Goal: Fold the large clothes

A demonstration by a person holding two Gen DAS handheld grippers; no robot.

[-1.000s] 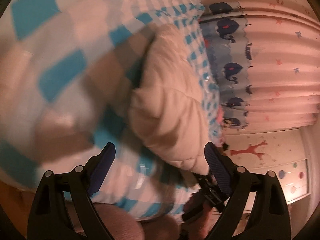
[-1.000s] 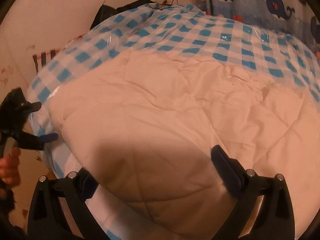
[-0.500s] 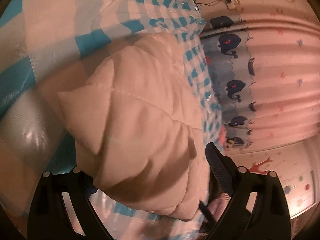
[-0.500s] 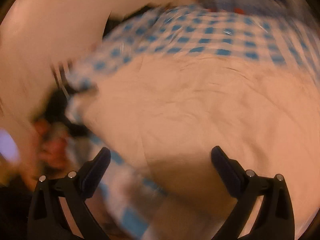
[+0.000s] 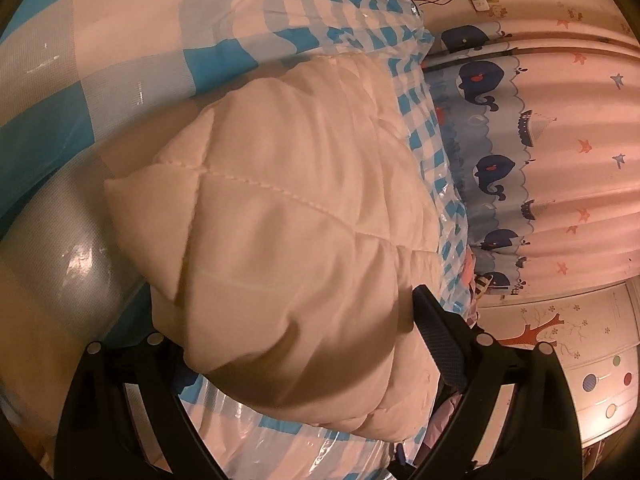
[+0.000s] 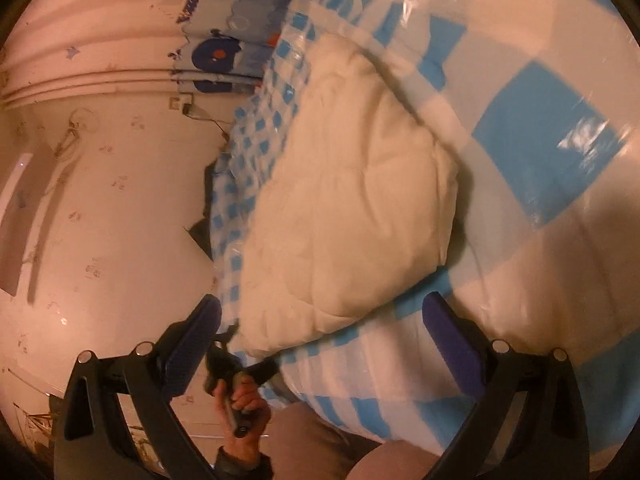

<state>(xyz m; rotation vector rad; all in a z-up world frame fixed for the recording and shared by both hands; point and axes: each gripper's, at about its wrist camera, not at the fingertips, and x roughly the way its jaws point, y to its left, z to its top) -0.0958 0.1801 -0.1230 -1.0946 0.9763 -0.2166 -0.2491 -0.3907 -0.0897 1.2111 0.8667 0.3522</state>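
A puffy white quilted garment lies folded on a bed under a blue-checked plastic sheet. In the left wrist view its near corner bulges between the wide-apart fingers of my left gripper, which is open. It hides the left finger; the right finger shows. From the other side, the right wrist view has the garment lying just beyond my open right gripper, which holds nothing. There a hand holds the left gripper at the garment's near left edge.
A whale-print curtain hangs past the bed's far side, with a white cabinet bearing a tree decal below it. A pale wall lies left of the bed. The person's trouser leg presses against the bed's near edge.
The left gripper has closed in on the garment, whose corner now fills the gap between its fingers. The right gripper has swung off the garment's top to its side.
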